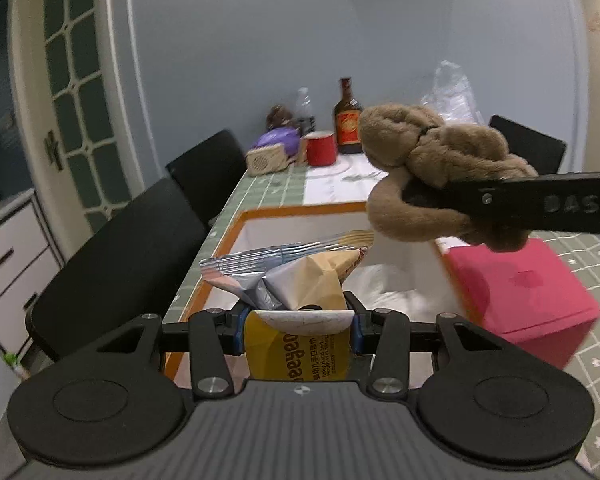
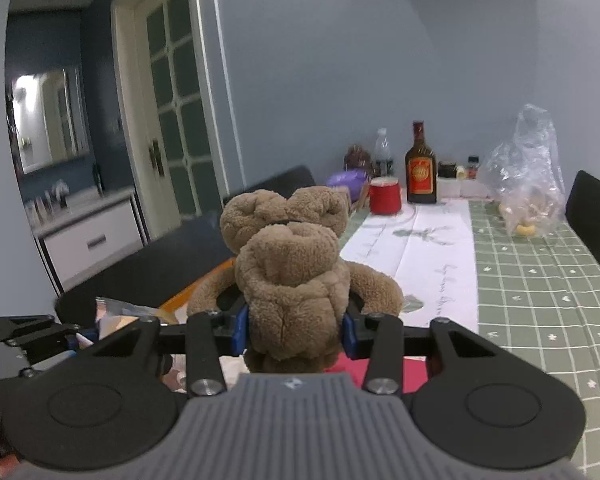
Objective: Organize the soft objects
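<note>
Between the fingers of the left gripper (image 1: pixel 298 320), nearest the left wrist camera, a yellow snack packet (image 1: pixel 300 304) with a crumpled silver top is clamped and held above the near end of a white bin with an orange rim (image 1: pixel 300 210). The bin sits along the left edge of the surface (image 2: pixel 540 280), which is covered in a green checked cloth. Just to the right of the bin stands a pink box (image 1: pixel 528 288). The right gripper (image 2: pixel 296 326) has its fingers closed on the body of a brown plush bear (image 2: pixel 292 272), carried in the air over the bin's right side, near the pink box; whether any part of the toy touches the box is hard to tell through the blur. Black chairs (image 1: pixel 120 264) line the left edge. Toward the far end lie a white paper runner (image 2: pixel 420 248), a red cup (image 2: pixel 385 196), a dark bottle with a red label (image 2: pixel 421 168), a purple bag (image 2: pixel 346 180) and a crumpled clear plastic bag (image 2: pixel 528 176) near the right edge.
</note>
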